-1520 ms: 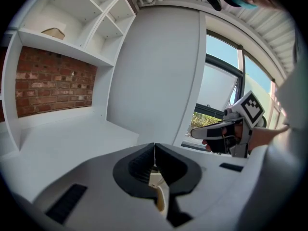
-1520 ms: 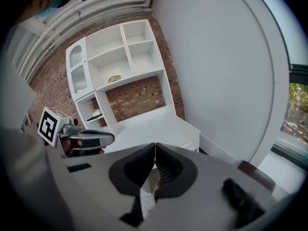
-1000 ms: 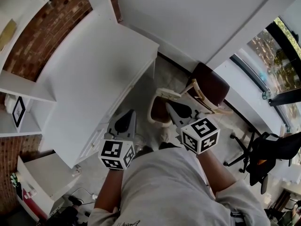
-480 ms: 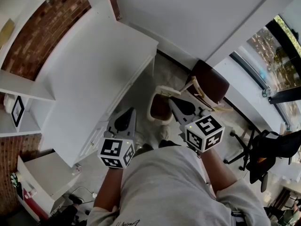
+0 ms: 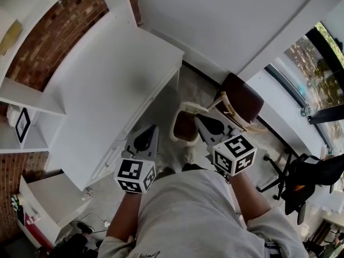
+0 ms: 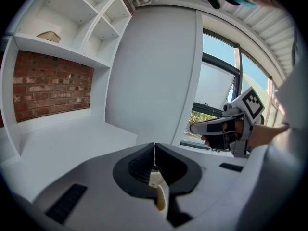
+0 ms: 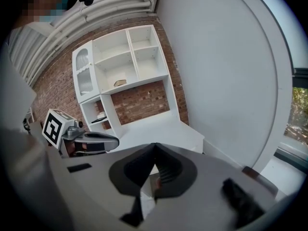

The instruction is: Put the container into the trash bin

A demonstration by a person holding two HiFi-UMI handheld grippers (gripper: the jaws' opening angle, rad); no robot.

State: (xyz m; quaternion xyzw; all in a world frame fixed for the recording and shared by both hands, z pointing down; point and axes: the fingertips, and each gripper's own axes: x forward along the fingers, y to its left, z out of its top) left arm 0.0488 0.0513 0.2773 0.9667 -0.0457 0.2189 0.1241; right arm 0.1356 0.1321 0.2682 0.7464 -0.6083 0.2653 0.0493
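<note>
The left tool (image 5: pixel 152 129) and the right tool (image 5: pixel 196 120) are both shut tight with nothing in them. The trash bin (image 5: pixel 173 129) stands on the floor mid-frame, between their tips, beside the white worktop (image 5: pixel 107 85). The container cannot be made out.

Light: bright daylight from the window (image 5: pixel 303 52)
Shadows: soft on the white counter (image 5: pixel 107 85)
Edges: fisheye bending, dark corners in both gripper views
</note>
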